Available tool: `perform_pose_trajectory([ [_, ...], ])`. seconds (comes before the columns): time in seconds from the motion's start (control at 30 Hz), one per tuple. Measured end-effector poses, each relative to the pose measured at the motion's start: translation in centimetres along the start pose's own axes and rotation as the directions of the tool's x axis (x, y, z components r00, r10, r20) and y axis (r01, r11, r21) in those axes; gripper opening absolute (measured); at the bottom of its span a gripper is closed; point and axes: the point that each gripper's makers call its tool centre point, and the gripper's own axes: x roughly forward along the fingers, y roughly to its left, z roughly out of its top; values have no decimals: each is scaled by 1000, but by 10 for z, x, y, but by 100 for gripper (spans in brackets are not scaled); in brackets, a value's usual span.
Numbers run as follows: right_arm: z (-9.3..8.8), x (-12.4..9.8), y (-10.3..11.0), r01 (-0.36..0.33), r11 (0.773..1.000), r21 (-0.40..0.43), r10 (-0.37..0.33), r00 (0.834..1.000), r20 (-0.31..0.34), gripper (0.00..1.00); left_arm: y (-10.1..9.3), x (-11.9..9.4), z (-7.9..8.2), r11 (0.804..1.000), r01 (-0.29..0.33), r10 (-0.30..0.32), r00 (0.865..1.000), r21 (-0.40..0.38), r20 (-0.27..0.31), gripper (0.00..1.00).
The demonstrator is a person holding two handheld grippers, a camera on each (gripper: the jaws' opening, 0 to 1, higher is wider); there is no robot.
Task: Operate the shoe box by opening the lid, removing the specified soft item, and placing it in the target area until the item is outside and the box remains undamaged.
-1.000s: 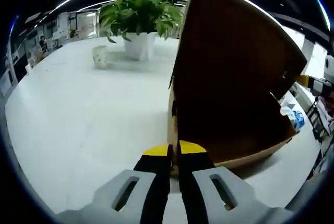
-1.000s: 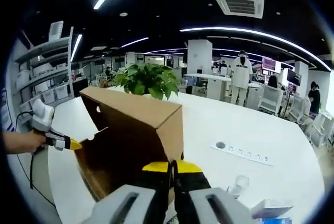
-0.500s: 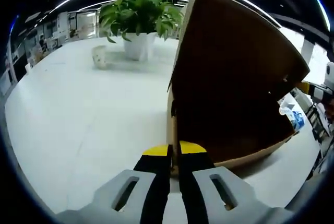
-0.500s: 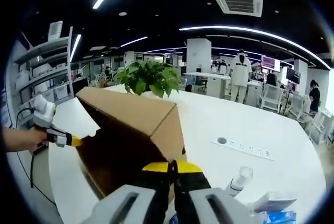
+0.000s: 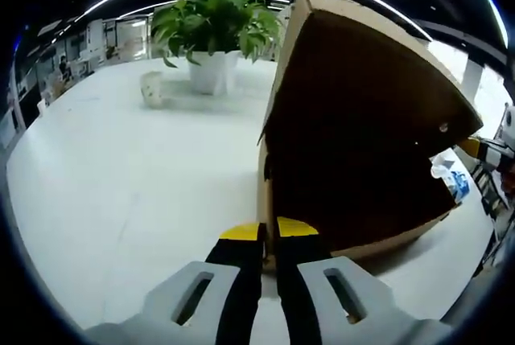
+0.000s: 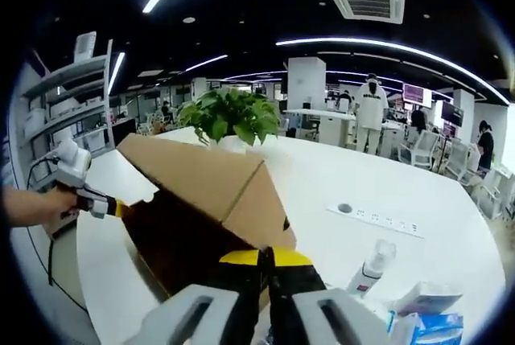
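A brown cardboard shoe box (image 5: 386, 236) stands on the white table (image 5: 121, 176) with its lid (image 5: 362, 104) swung up; the inside is dark and I cannot make out any item in it. My left gripper (image 5: 268, 229) is shut on the near end wall of the box. Seen in the right gripper view, the lid (image 6: 193, 170) slopes down toward my right gripper (image 6: 268, 255), which is shut on the lid's near corner. The left gripper (image 6: 115, 207), held by a hand (image 6: 32, 204), pinches the box's far corner. The right gripper (image 5: 472, 148) touches the lid's corner.
A potted plant (image 5: 213, 27) and a small cup (image 5: 153, 88) stand behind the box. A spray bottle (image 6: 372, 266), a blue-white packet (image 6: 430, 325) and a row of table sockets (image 6: 378, 220) lie to the right. Several people stand at desks far back.
The lid has swung further over: its top face tilts more steeply and its outer corner sits lower. Both grippers keep their hold on the box.
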Motion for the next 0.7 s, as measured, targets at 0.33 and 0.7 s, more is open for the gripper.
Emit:
perform_pose_trajectory([
  [0.33, -19, -5, 5, -20, 996, 90, 22, 1000, -18, 0, -1, 1, 2, 999, 29, -29, 999, 17, 25, 5],
  [0.7, -30, -5, 8, -32, 997, 68, 35, 999, -42, 0, -7, -13, 19, 992, 78, -88, 991, 98, 103, 12],
])
